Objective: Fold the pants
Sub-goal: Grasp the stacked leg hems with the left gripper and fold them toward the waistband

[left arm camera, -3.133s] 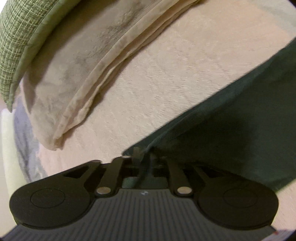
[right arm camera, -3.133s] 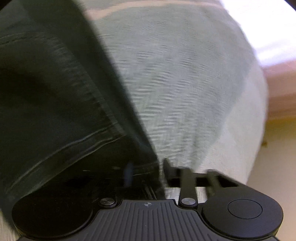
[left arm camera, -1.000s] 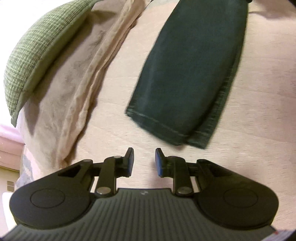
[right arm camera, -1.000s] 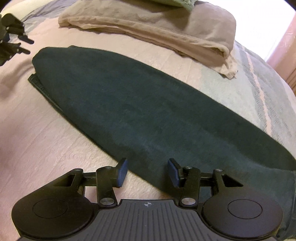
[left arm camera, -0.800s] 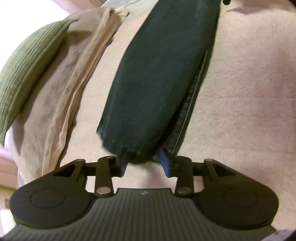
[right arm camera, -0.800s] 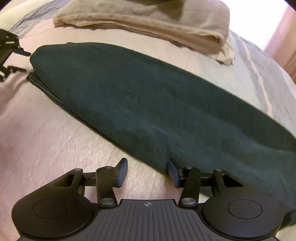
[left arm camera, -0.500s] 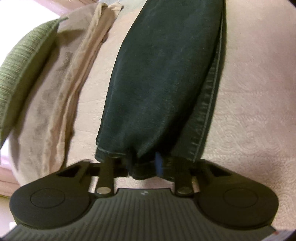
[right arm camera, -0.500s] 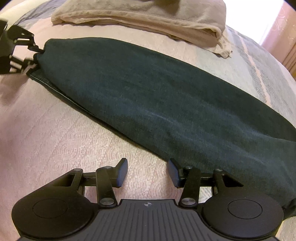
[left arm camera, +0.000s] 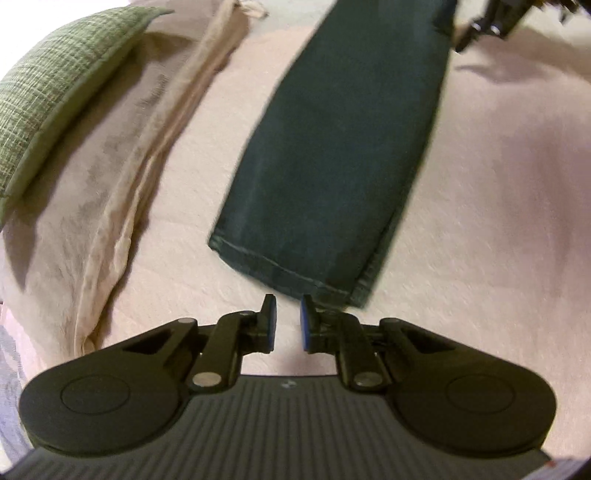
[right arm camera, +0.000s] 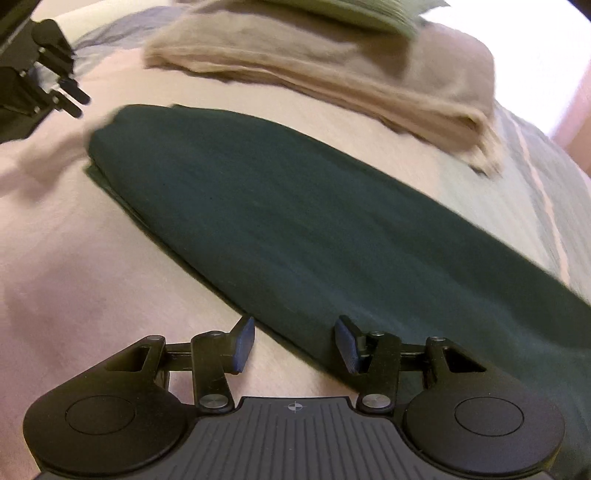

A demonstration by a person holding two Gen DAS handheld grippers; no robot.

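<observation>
Dark green pants (left arm camera: 340,147) lie folded lengthwise, leg on leg, flat on a pink bedspread (left arm camera: 498,184). Their hem end lies just ahead of my left gripper (left arm camera: 286,319). That gripper's jaws are closing to a narrow gap, with only bedspread showing between them. In the right wrist view the pants (right arm camera: 314,221) run from far left to near right. My right gripper (right arm camera: 295,343) hovers open over their near edge, gripping nothing. Each gripper shows in the other's view: the right gripper (left arm camera: 491,18) at the pants' far end, the left gripper (right arm camera: 70,96) at top left.
A folded beige blanket (left arm camera: 110,166) lies along the left of the pants with a green checked pillow (left arm camera: 55,81) on it. In the right wrist view the blanket (right arm camera: 351,70) lies beyond the pants, and a striped grey-green cover (right arm camera: 535,177) shows at right.
Half a second ago the hem sat between my left gripper's jaws; now that gripper has drawn back and the hem lies free ahead of it. The right gripper shifted slightly along the pants' edge.
</observation>
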